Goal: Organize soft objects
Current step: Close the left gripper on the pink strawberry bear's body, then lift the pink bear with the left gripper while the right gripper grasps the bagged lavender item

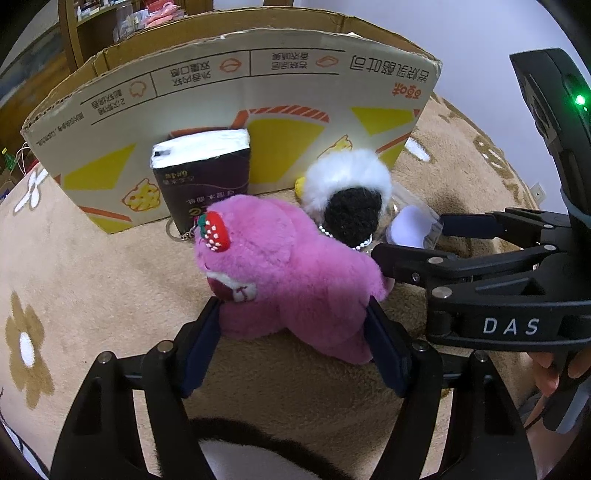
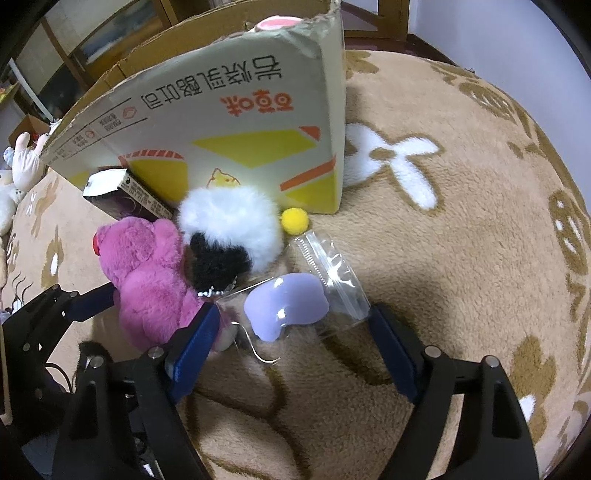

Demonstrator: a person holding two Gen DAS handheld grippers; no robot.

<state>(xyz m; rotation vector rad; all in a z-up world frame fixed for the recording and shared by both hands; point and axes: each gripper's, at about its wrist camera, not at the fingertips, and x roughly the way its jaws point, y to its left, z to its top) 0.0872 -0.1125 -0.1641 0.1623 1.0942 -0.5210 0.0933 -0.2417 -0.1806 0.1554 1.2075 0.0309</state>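
Note:
A pink plush bear (image 1: 291,266) with a strawberry on its head lies on the beige carpet. My left gripper (image 1: 293,317) is open, its fingers on either side of the bear's lower body; it also shows in the right wrist view (image 2: 147,299). A white and black fluffy plush (image 1: 347,192) lies behind the bear. My right gripper (image 2: 291,325) is open around a clear zip bag holding a lilac soft pad (image 2: 286,304). A small yellow pompom (image 2: 293,220) lies by the box.
A cardboard box (image 1: 207,88) stands open-topped behind the toys, with something pink and white inside (image 2: 275,23). A dark tissue pack (image 1: 205,173) leans on its front. More plush toys (image 2: 22,162) lie at far left. A black and white furry thing (image 1: 240,454) is under my left gripper.

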